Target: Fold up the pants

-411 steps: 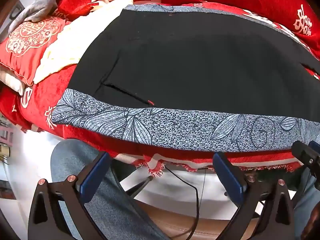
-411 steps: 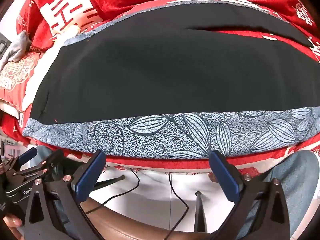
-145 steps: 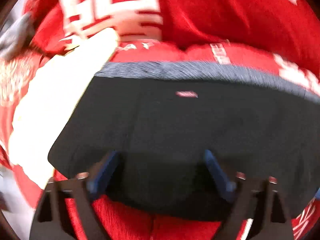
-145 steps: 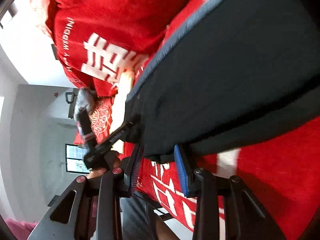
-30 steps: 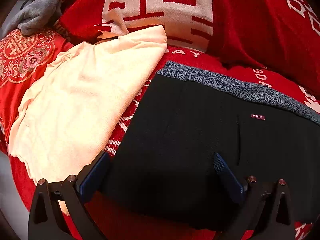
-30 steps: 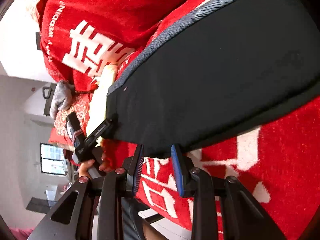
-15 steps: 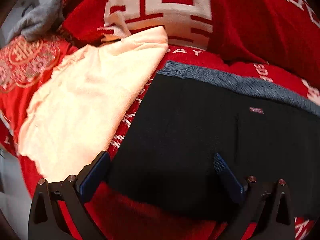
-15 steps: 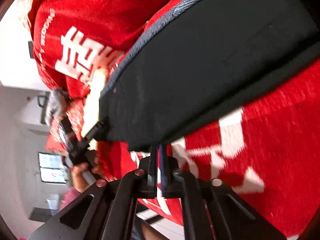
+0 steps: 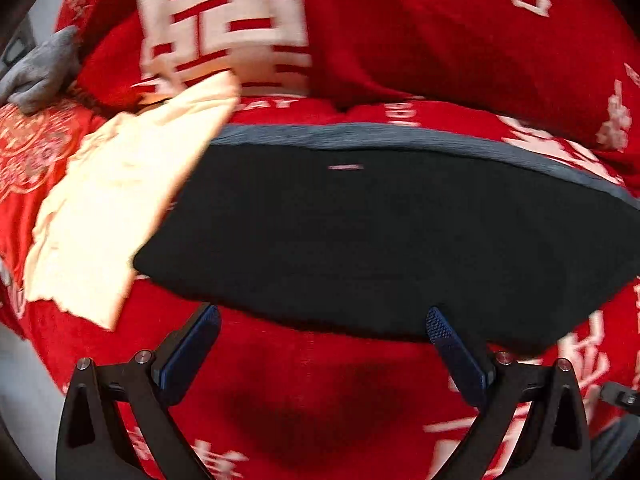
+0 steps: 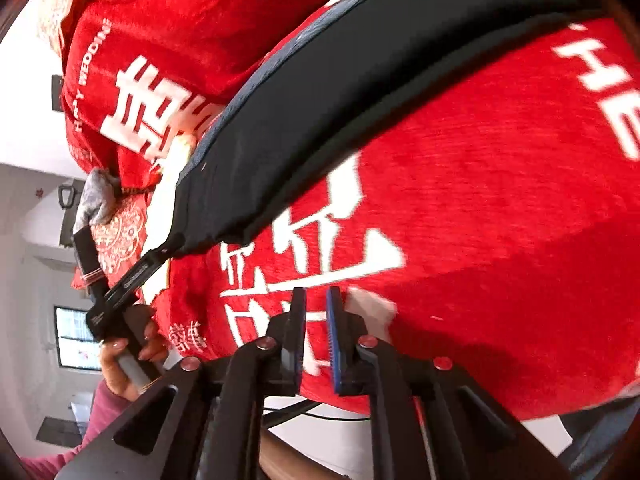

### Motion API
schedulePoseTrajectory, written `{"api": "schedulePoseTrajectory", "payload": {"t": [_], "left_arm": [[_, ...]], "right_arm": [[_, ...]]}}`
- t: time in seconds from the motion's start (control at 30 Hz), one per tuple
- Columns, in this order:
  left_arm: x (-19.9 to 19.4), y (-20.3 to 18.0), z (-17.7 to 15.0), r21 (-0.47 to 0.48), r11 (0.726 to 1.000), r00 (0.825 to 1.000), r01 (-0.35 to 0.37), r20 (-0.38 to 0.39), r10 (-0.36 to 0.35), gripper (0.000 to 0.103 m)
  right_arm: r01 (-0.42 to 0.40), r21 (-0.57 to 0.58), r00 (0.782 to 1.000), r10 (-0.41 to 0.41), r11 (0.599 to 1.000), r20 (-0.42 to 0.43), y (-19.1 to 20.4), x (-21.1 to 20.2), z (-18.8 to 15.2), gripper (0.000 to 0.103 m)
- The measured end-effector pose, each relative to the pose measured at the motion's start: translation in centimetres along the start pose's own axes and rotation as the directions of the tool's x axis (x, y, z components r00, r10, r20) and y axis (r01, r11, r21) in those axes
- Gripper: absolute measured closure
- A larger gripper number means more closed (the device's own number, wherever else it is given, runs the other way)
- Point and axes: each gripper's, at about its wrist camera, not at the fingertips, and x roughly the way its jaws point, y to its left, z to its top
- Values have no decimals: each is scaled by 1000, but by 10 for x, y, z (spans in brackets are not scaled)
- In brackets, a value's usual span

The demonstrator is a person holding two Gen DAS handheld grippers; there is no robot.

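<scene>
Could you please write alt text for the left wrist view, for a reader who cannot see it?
Folded black pants with a grey patterned band lie on a red bedspread printed with white characters. The left tongs stand open and empty just before the near edge. A cream towel lies at the left.

Red blanket (image 9: 320, 400), cream towel (image 9: 116, 208) (crumpled)

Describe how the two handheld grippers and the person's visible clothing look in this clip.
Both the left gripper and right gripper have black angular frames with silver screws and ridged blue pads. The hand on the left gripper's grey-and-black handle shows a pink sleeve.
</scene>
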Motion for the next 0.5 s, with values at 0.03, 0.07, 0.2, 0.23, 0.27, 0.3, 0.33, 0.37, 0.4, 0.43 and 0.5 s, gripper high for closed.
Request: {"api": "schedulePoseTrajectory", "payload": {"t": [0.03, 0.07, 0.2, 0.23, 0.27, 0.3, 0.33, 0.37, 0.4, 0.43, 0.5], "left_arm": [[-2, -10, 1, 13, 1000, 1000, 13, 1, -13, 0], [-4, -21, 3, 28, 999, 1000, 26, 5, -26, 0], [-9, -70, 11, 93, 993, 998, 68, 8, -69, 0], [-10, -80, 13, 105, 991, 997, 77, 7, -79, 0], [-11, -91, 15, 115, 989, 996, 89, 6, -90, 0], [-12, -103, 17, 124, 987, 995, 102, 2, -103, 0], [-12, -112, 19, 131, 985, 993, 113, -4, -114, 0], [-11, -123, 21, 139, 982, 992, 126, -13, -126, 0], [-11, -134, 22, 147, 980, 991, 136, -19, -134, 0], [-10, -143, 24, 155, 978, 990, 142, -22, -140, 0], [-9, -164, 27, 173, 971, 986, 165, -32, -162, 0]], "right_arm": [[0, 12, 1000, 0, 1000, 9, -5, -4, -1, 90], [11, 44, 1000, -12, 999, 20, -10, -9, -2, 90], [14, 59, 997, -19, 998, 72, -26, -30, -2, 90], [19, 57, 996, -24, 998, 91, -30, -36, -1, 90], [23, 58, 992, -30, 998, 122, -34, -45, 1, 90], [23, 64, 989, -32, 998, 145, -38, -52, 4, 90], [18, 75, 986, -30, 997, 166, -43, -59, 7, 90], [11, 91, 982, -28, 996, 186, -49, -66, 10, 90], [4, 110, 977, -27, 994, 210, -58, -75, 13, 90], [-2, 125, 973, -28, 992, 231, -66, -84, 17, 90], [-2, 143, 962, -38, 990, 272, -80, -102, 26, 88]]}}
